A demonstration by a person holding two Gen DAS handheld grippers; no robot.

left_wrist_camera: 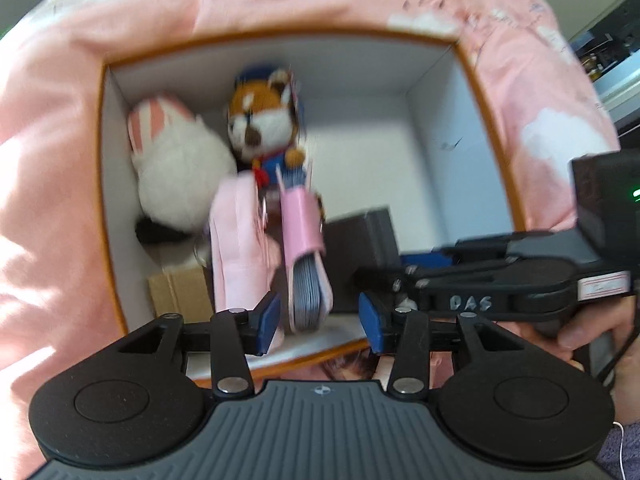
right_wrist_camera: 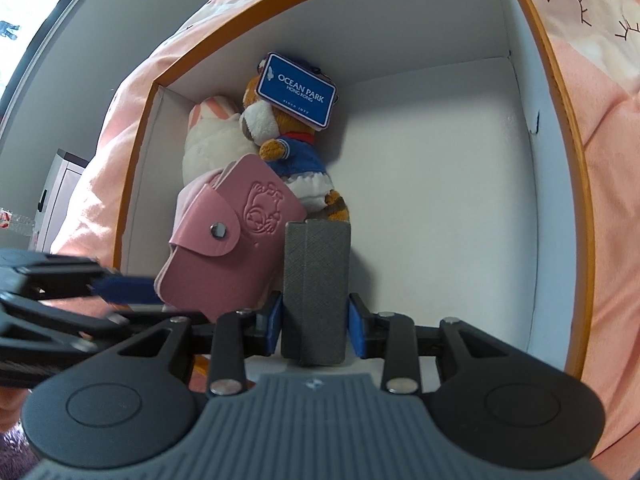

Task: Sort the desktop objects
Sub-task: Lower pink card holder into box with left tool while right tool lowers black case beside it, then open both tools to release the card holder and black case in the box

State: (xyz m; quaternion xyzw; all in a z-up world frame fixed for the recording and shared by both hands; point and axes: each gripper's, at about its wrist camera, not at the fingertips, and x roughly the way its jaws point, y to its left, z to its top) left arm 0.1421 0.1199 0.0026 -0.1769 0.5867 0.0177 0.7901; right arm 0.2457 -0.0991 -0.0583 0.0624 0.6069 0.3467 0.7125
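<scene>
bare box floor (right_wrist_camera: 440, 184) right of plushes (right_wrist_camera: 288, 136)

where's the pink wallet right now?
In the box, left of centre in both wrist views: the pink wallet leans on the white plush and fox plush, directly left of the grey case.

Home, likely a bedroom: pink cloud-and-sun print bedding (right_wrist_camera: 600, 128) surrounds an orange-rimmed white cardboard box (right_wrist_camera: 532, 92) of plush toys (right_wrist_camera: 212, 144); white cabinet (right_wrist_camera: 60, 192) stands by grey wall (right_wrist_camera: 108, 52).
</scene>
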